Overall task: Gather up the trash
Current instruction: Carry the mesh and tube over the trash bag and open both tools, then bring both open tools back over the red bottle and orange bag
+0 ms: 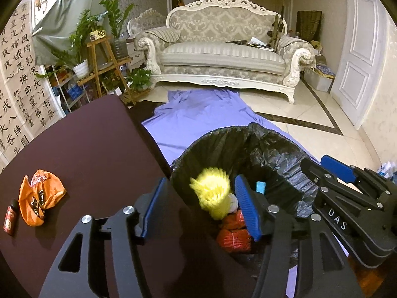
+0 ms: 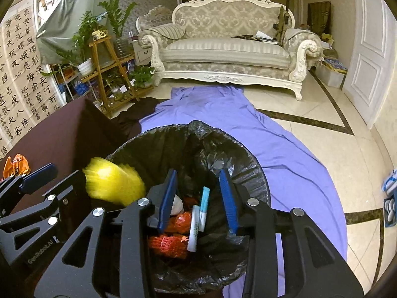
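A bin lined with a black bag [image 1: 273, 149] [image 2: 158, 144] stands beside the dark brown table [image 1: 82, 154]. My left gripper [image 1: 198, 206] is open over its rim, and a blurred yellow piece of trash [image 1: 213, 193] [image 2: 114, 183] is in the air between its fingers, loose. My right gripper [image 2: 198, 198] is open and empty above the bin. Inside lie red net bags [image 2: 168, 245], a white and a blue tube [image 2: 198, 213] and a white lump. On the table lie an orange plastic bag [image 1: 39, 198] and a small dark bottle [image 1: 10, 216].
A purple sheet [image 2: 248, 129] covers the floor under the bin. An ornate pale sofa [image 1: 223, 49] stands at the back, a plant shelf [image 1: 99, 62] at the left, a white door [image 1: 359, 49] at the right. The right gripper's body [image 1: 347, 198] is close on the left gripper's right.
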